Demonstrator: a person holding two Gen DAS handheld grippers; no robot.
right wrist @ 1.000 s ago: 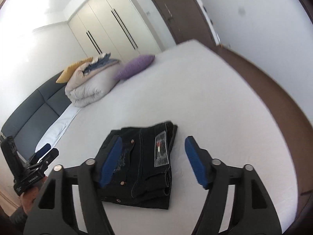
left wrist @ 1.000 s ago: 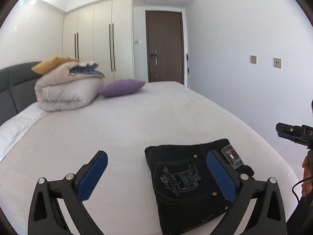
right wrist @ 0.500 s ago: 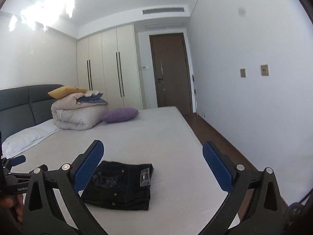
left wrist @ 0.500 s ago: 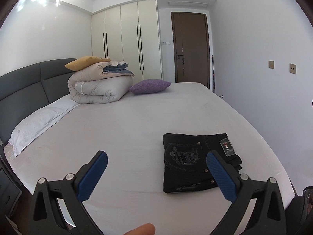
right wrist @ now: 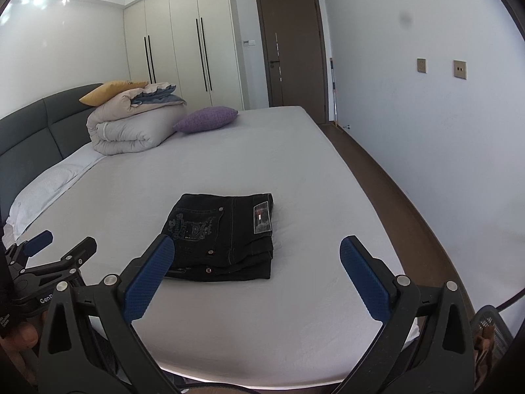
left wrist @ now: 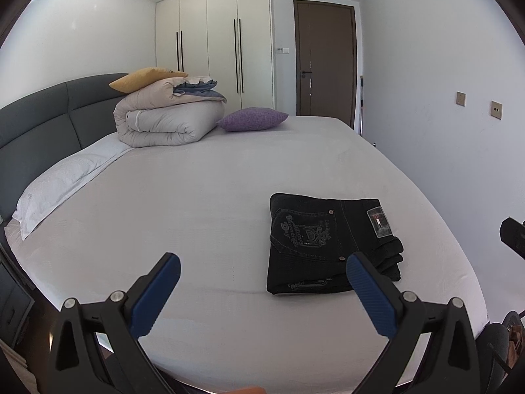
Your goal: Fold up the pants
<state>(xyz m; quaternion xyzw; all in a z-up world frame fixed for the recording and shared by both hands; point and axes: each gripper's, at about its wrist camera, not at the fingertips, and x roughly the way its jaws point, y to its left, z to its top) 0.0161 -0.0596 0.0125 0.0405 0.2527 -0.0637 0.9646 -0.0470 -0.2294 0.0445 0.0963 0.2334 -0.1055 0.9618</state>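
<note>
Right wrist view: folded pants lie mid-frame on the bed; both grippers gape wide, holding nothing.

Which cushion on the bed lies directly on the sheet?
The purple cushion. It rests flat on the sheet beside the rolled duvet; the yellow cushion sits on top of that duvet.

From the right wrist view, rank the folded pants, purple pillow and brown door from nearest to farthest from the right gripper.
1. Folded black pants: just ahead of the right gripper, toward its left finger.
2. Purple pillow: far side of the bed, beside the rolled duvet.
3. Brown door: back wall, beyond the bed.
</note>
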